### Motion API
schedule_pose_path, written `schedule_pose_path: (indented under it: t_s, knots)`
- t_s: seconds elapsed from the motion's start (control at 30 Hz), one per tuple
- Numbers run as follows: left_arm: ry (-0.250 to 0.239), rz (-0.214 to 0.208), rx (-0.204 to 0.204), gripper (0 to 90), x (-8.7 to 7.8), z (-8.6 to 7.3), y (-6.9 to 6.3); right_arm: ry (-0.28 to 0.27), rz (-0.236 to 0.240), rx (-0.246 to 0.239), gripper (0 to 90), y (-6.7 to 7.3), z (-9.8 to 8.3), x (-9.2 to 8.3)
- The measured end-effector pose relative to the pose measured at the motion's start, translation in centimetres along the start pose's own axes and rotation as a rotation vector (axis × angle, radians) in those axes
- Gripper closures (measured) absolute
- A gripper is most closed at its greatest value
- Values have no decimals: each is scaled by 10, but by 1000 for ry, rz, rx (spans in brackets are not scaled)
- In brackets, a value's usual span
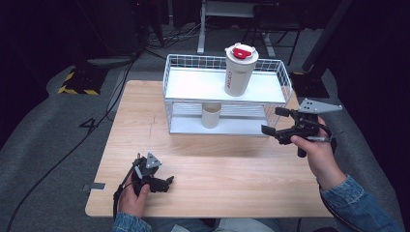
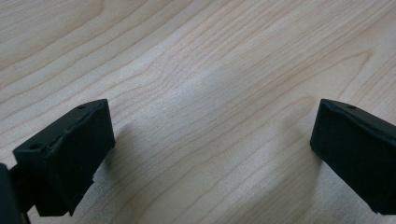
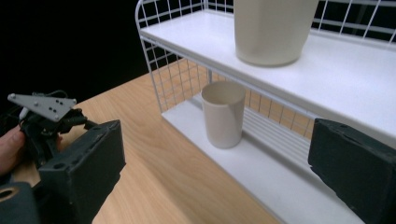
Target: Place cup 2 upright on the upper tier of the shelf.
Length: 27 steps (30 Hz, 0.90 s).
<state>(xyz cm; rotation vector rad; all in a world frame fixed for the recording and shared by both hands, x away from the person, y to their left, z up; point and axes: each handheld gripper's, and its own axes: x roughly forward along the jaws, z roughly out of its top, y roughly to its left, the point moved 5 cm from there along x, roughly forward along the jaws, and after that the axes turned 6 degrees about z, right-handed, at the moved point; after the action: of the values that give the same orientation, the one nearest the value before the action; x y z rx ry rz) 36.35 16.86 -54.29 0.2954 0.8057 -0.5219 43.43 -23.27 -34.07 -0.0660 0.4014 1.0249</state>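
A white wire two-tier shelf stands at the back of the wooden table. A tall cream tumbler with a red lid stands upright on its upper board. A small beige cup sits open-topped on the lower board. My right gripper is open just off the shelf's right front corner, jaws pointing left toward the lower tier. In the right gripper view the cup is ahead between the open jaws of the right gripper, under the tumbler. My left gripper rests low near the table's front, open over bare wood.
The shelf has wire walls at the back and sides and is open at the front. Broad bare tabletop lies between the two hands. Dark floor with cables and a table frame lies beyond the table. The left hand and its gripper appear in the right gripper view.
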Motion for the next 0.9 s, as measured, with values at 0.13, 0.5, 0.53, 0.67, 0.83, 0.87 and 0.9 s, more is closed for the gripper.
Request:
schedule_pose_path:
  t_s: [0.13,0.5,0.53,0.67,0.83,0.87,0.9]
  knots:
    - [0,0,0,3,0,0,0,24,3,20,46,0,-17,-3]
    - [0,0,-1,3,0,0,0,88,-55,53,79,-9,-56,-16]
    - [0,0,-1,3,0,0,0,93,-60,61,79,-10,-62,-17]
    - [0,2,1,2,0,0,0,114,-87,78,80,-16,-78,-19]
    - [0,0,0,3,0,0,0,130,-96,116,80,-21,-97,-19]
    - [0,0,0,3,0,0,0,136,-96,121,80,-21,-101,-19]
    - [0,0,0,2,0,0,0,141,-97,128,80,-22,-105,-19]
